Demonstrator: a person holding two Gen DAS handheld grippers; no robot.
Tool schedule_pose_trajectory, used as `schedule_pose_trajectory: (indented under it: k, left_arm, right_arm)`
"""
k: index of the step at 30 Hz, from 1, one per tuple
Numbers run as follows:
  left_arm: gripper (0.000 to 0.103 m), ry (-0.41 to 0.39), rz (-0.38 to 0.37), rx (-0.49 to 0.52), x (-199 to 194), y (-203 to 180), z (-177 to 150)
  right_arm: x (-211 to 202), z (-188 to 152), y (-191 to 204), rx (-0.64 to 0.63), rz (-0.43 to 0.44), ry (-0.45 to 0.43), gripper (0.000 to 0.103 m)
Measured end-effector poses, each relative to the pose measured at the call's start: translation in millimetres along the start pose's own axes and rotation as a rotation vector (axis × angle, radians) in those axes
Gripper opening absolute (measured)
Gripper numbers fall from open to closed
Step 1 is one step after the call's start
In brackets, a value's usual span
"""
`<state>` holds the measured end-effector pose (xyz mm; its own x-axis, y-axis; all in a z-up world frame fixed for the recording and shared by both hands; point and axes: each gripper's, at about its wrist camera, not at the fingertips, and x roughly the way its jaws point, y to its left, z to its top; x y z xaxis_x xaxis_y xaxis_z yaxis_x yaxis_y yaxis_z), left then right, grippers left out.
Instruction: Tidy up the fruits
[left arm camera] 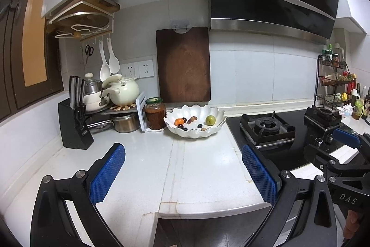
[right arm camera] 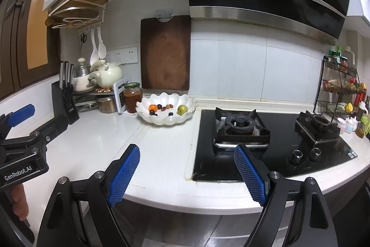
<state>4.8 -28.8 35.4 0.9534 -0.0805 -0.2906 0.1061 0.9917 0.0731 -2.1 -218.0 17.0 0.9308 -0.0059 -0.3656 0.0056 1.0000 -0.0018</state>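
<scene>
— Honestly, what can't you make out?

— The small dark fruits (left arm camera: 184, 123) in the white scalloped bowl (left arm camera: 217, 113) are too tiny to name. A green round fruit (left arm camera: 210, 120) and an orange one (left arm camera: 178, 122) read clearly. Only part of the right hand-held gripper (left arm camera: 346, 145) shows in the left wrist view, cut off at the frame's right edge; likewise the left hand-held gripper (right arm camera: 20, 117) is clipped at the left edge of the right wrist view.

— Where is the bowl relative to them?

— It is at the tabletop's (left arm camera: 143, 161) back edge, beside a brown jar (left arm camera: 155, 113) and just left of the black gas hob (right arm camera: 272, 142), well apart from both. The left hand-held gripper (left arm camera: 182, 170) hangs over the tabletop's front edge, blue pads (left arm camera: 107, 174) spread wide, nothing between them. The right hand-held gripper (right arm camera: 187, 174) is likewise released, above the front edge where tabletop meets hob.

— Room to move?

— Bare white tabletop runs from the front edge to the bowl; a knife block (left arm camera: 74, 125) stands at the left back corner.
</scene>
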Motion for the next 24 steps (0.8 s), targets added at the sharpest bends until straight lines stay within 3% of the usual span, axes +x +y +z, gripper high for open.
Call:
schedule_pose_trajectory:
  k: [24]
  left_arm:
    - [0.103,-0.013,0.001,-0.001,-17,-1,-7]
  right_arm:
    - [-15,-8,1,-0.005,-0.001,-0.016,0.085]
